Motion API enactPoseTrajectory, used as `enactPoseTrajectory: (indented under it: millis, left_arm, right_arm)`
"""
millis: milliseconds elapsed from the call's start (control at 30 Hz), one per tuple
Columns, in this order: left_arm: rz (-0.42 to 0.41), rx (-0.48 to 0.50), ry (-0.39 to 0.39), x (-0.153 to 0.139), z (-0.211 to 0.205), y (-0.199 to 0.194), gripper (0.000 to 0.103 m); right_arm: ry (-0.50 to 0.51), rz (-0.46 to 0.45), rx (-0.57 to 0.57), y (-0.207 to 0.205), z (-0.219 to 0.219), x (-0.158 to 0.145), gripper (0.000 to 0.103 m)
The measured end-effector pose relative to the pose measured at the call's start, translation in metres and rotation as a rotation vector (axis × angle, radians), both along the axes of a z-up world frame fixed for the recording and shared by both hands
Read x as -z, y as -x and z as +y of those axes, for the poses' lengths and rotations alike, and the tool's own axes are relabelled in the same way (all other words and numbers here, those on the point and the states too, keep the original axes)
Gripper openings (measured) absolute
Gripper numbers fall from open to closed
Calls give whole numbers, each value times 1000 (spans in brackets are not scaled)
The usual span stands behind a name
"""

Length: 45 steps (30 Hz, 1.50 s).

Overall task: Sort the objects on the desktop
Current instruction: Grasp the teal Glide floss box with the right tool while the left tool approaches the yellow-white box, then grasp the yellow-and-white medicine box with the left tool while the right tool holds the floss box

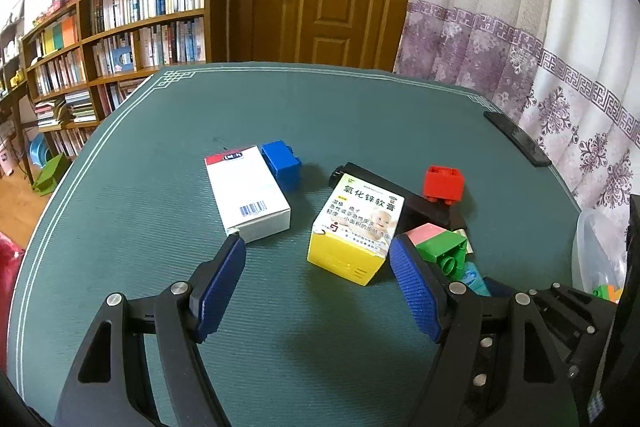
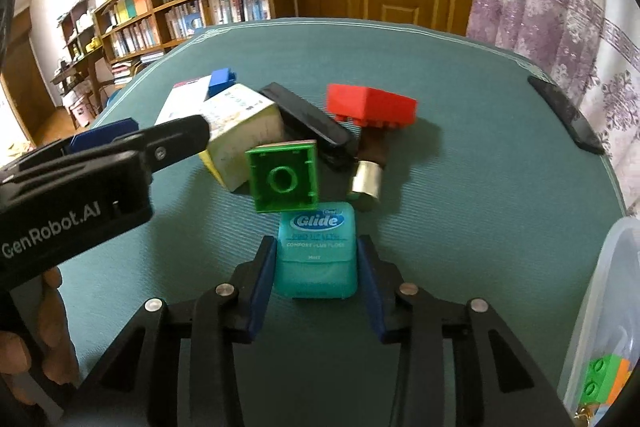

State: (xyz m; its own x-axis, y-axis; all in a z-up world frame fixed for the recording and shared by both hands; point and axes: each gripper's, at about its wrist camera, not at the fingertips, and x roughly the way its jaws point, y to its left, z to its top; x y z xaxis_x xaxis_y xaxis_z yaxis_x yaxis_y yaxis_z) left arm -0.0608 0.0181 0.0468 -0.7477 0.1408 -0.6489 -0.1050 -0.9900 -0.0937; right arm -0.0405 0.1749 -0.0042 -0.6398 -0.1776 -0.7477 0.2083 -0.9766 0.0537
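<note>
Right wrist view is showing the right gripper (image 2: 317,259) pointing down at a teal floss box (image 2: 316,255) lying on the green mat (image 2: 480,227). Its blue pads (image 2: 262,287) are standing on either side of the box, very close to its sides; whether they are pressing on it I cannot tell. Just beyond the box, a green brick (image 2: 283,175) is lying tipped with its hollow underside facing the camera, touching or nearly touching the box's far edge. Right of that brick a small silver cylinder (image 2: 366,187) is sitting, and behind it a red brick (image 2: 372,105) is resting upside down beside a long black case (image 2: 308,123). A yellow carton (image 2: 236,131) is lying left of the case, with a white carton (image 2: 180,107) and a blue brick (image 2: 222,79) behind it. A clear bin (image 2: 600,307) at the right edge is holding green and orange bricks. A black phone (image 2: 564,113) is lying near the mat's far right edge.

Left wrist view is showing the left gripper (image 1: 316,259) hanging wide open above the mat, holding nothing, its pads framing the yellow carton and the near corner of the white carton. A person's hand (image 2: 36,347) is gripping its handle at the lower left of the right wrist view.
</note>
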Motion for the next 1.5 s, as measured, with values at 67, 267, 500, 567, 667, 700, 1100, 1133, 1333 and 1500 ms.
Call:
enactPoseTrajectory:
  millis: [67, 267, 500, 567, 667, 700, 1100, 1133, 1333, 1500]
  left_arm:
    - [-6, 1, -2, 0, 0, 2, 78]
    - [-25, 9, -5, 1, 2, 8, 78]
    - [-39, 22, 29, 4, 12, 20, 78]
    - [-41, 25, 40, 6, 15, 23, 78]
    - [-55, 32, 48, 12, 18, 28, 78]
    - [-60, 33, 49, 14, 19, 29, 78]
    - [-41, 59, 67, 21, 28, 31, 55]
    - [-37, 57, 73, 20, 28, 31, 55]
    - [9, 41, 102, 15, 30, 24, 55]
    - [50, 26, 143, 11, 33, 16, 55]
  right_arm:
    - [7, -2, 13, 1, 5, 0, 44]
    - [25, 1, 24, -2, 11, 0, 44]
    - [61, -2, 21, -4, 18, 0, 44]
    - [65, -2, 21, -4, 18, -1, 44]
    - [69, -2, 20, -5, 18, -1, 44]
    - [69, -2, 20, -5, 18, -1, 44]
    - [55, 8, 21, -5, 14, -2, 44]
    - [54, 9, 21, -5, 14, -2, 44]
    - [59, 12, 22, -5, 14, -1, 44]
    - [59, 12, 21, -5, 14, -1, 44]
